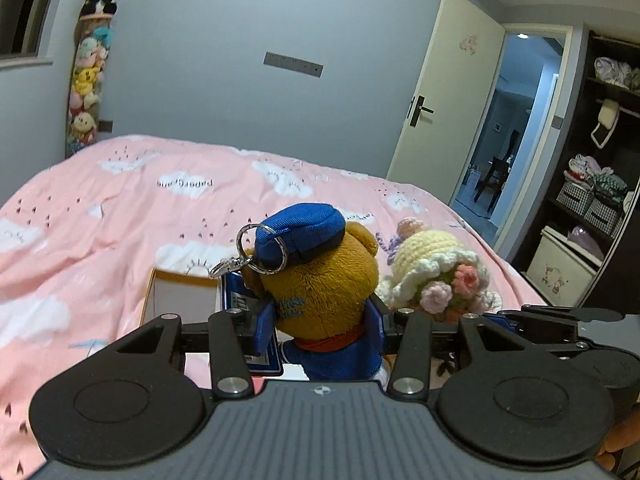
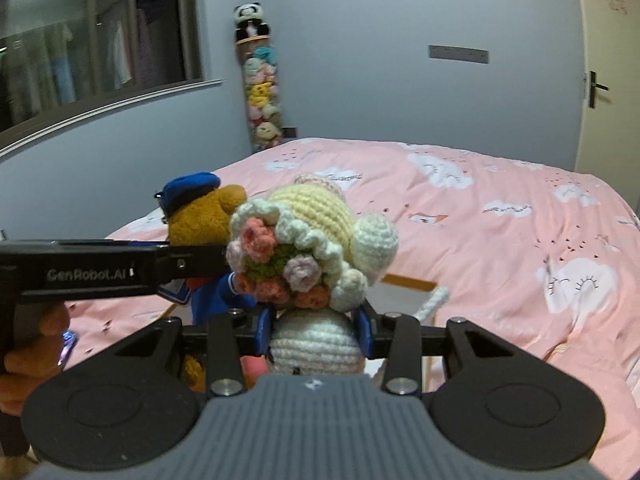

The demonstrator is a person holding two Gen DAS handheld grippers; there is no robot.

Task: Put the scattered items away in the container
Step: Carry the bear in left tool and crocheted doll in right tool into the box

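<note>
While your left gripper (image 1: 322,332) holds the plush bear (image 1: 320,280) by its blue-clad body, its jaws are closed on either side of the toy, and the brown head with the blue cap and metal key ring stands up above them. Your right gripper (image 2: 316,332) is likewise clamped on the crochet doll (image 2: 312,248), its blue pads pressing the white knitted body while the yellow bonnet and bunch of knitted flowers rise above. Both toys are lifted and sit close side by side, the bear to the left of the doll. Below and just behind them lies an open cardboard box (image 1: 180,292) with a white inside, resting on the bed (image 1: 120,208) with its pink cloud-print cover. Beyond stand a column of stuffed toys (image 1: 86,80) topped by a panda, and an open door (image 1: 440,92).
</note>
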